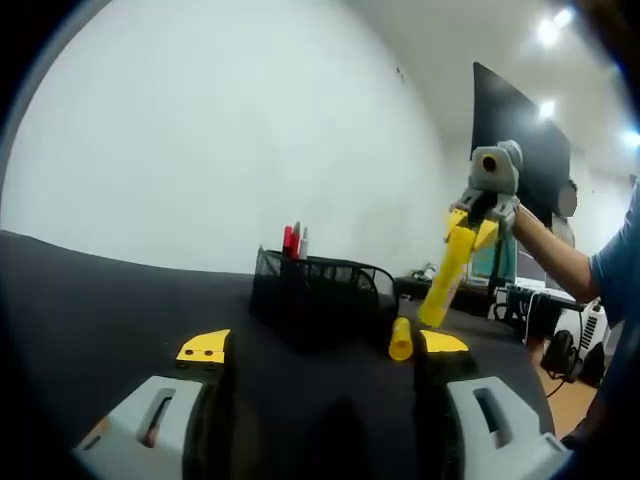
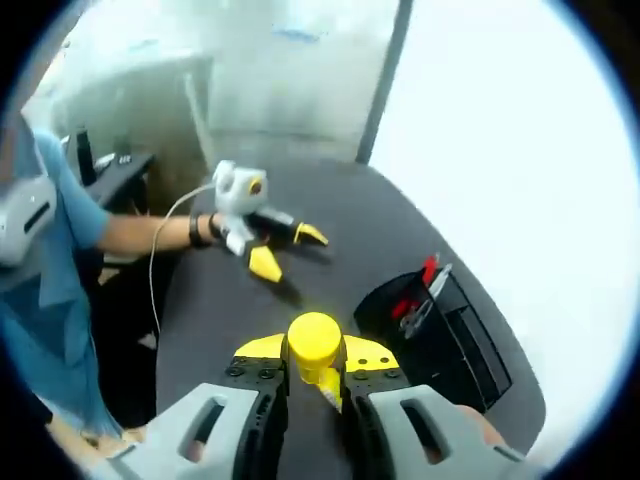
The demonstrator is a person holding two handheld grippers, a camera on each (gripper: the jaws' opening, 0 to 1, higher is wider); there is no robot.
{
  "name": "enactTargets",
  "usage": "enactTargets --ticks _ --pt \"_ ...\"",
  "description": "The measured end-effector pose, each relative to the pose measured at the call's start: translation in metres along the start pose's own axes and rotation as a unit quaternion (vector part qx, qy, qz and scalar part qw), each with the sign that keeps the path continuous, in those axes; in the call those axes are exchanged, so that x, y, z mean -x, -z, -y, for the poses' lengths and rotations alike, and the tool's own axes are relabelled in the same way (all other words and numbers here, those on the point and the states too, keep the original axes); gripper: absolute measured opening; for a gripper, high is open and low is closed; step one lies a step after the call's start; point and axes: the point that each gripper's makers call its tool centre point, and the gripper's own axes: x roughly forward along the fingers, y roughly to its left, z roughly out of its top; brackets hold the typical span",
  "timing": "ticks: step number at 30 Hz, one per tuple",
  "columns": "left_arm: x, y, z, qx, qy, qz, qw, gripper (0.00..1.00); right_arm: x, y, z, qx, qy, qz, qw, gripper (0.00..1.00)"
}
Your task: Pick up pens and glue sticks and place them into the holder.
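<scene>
The right gripper (image 2: 316,385) is clamped on a yellow glue stick (image 2: 314,347), a smooth plastic cylinder, held above the black table (image 2: 215,300). The left gripper (image 1: 325,345) is seen with jaws apart, empty; a second yellow glue stick (image 1: 401,338) lies near its right jaw. In the black wire-mesh holder (image 2: 440,325), red and grey pens (image 2: 418,295) are already stood. Two glue sticks, it seems, are left to be placed.

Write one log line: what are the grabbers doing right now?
right gripper: shut on glue stick | left gripper: open over table | holder: has pens
</scene>
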Motion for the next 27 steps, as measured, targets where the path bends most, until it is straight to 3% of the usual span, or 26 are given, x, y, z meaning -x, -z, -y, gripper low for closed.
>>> enactTargets --ticks 10,11,17,27 --pt "0.000 -0.001 0.002 0.002 0.002 0.004 1.0000 0.71 -0.004 -0.020 0.036 -0.059 0.055 0.040 0.9960 0.16" --pt "-0.001 -0.001 0.002 0.001 0.002 0.003 1.0000 0.71 -0.005 -0.020 0.044 -0.075 0.072 0.041 0.9937 0.16" --pt "-0.001 0.001 0.004 -0.004 0.004 -0.001 1.0000 0.71 -0.011 -0.025 0.081 -0.119 0.096 0.054 0.9868 0.16" --pt "-0.001 0.003 0.006 -0.012 0.009 -0.008 0.9999 0.71 -0.035 -0.033 0.103 -0.178 0.148 0.072 0.9701 0.16"
